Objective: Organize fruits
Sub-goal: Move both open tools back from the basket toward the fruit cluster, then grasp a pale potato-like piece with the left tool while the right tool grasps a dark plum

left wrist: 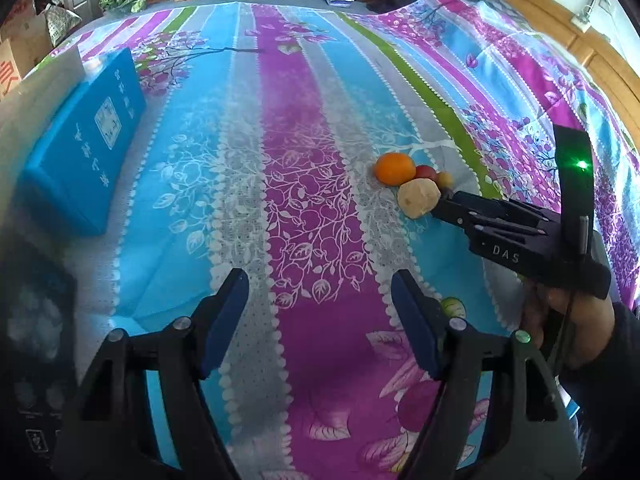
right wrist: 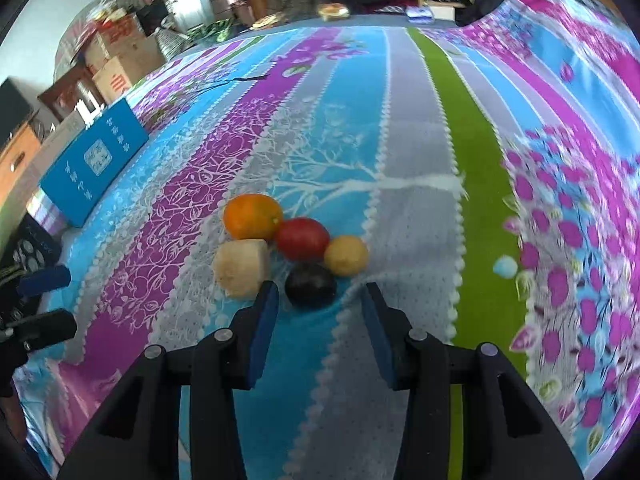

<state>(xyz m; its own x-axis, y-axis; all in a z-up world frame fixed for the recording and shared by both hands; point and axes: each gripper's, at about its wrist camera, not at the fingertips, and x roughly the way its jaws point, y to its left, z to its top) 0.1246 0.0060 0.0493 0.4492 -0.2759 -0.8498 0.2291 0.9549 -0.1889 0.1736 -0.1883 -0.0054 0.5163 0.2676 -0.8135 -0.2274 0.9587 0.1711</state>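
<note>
Five fruits lie bunched on the striped bedspread: an orange, a red fruit, a yellow one, a dark plum-like one and a pale beige piece. My right gripper points down at the dark fruit, which sits just ahead of its blue pads with gaps on both sides; the jaws are open. In the left wrist view this gripper reaches the beige piece beside the orange. My left gripper hovers open over bare cloth, left of the fruits.
A flat blue box lies at the bed's left edge, with a dark patterned object in front of it. Cardboard boxes and clutter stand beyond the bed. A wooden headboard runs along the right.
</note>
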